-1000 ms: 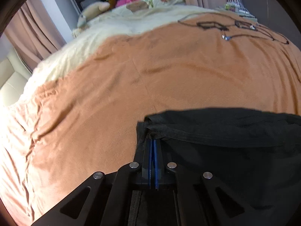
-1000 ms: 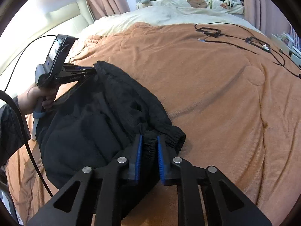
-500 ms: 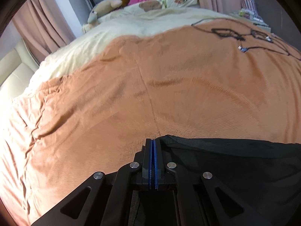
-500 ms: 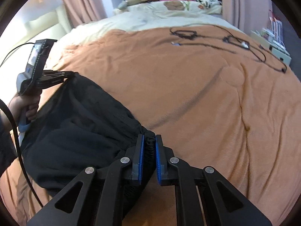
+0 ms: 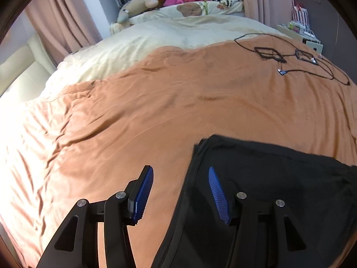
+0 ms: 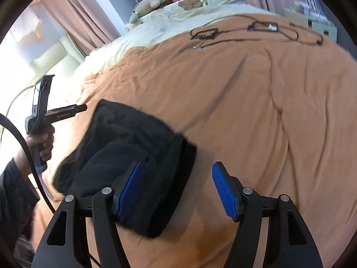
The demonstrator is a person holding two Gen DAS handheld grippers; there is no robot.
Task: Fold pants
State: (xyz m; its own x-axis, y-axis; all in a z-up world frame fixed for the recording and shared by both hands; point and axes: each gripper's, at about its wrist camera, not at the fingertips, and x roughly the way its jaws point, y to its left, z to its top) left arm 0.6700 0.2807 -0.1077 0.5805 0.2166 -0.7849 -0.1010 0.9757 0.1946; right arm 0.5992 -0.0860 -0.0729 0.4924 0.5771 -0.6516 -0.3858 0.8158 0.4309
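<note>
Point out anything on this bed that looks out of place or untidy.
A tangle of black cables with loose plugs sprawls over the far right of the orange blanket, stray clutter on a folding surface. The black pants lie in a lumpy bundle near its front edge, edges uneven. Nothing looks spilled or damaged.

One pair of black pants (image 6: 125,156) lies low in the frame on one bed with one orange blanket (image 5: 178,102). Two tongs appear: the left tongs (image 5: 180,192) and the right tongs (image 6: 176,192). One tangle of black cables (image 5: 296,60) sits upper right. Several plush toys (image 5: 138,6) sit at top centre.
</note>
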